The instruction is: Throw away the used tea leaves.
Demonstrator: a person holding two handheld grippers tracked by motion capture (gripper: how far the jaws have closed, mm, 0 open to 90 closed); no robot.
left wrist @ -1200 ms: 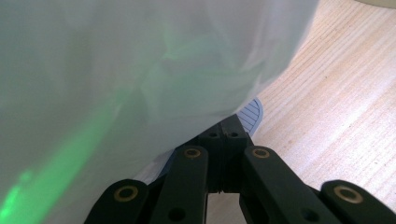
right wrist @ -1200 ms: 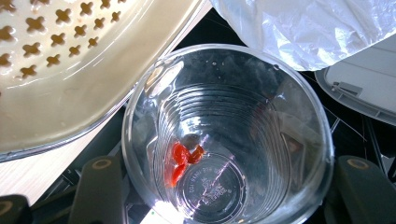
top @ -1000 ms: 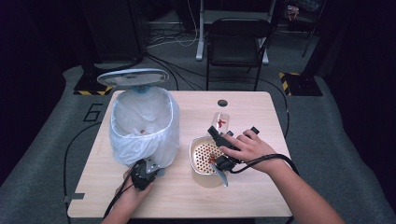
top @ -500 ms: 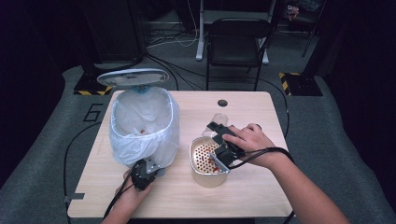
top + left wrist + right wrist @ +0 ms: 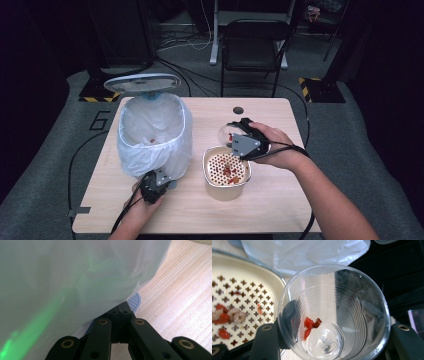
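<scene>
High view: your right gripper (image 5: 234, 136) holds the clear cup (image 5: 226, 134) tipped beside the strainer pot (image 5: 226, 172).
Left gripper view: jaws closed on the bin's pedal (image 5: 134, 300).
Right gripper view: berries (image 5: 310, 324) cling inside; over-tilting risks spilling past the rim.

Bright tabletop, dark surroundings; green glare tints the softly blurred bag (image 5: 62, 277).

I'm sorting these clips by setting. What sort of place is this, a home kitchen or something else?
Probably a lab or studio set up for recording, not a kitchen: a bare wooden table stands on grey carpet, loose cables run over the floor, and a folding chair sits against a dark backdrop.
</scene>
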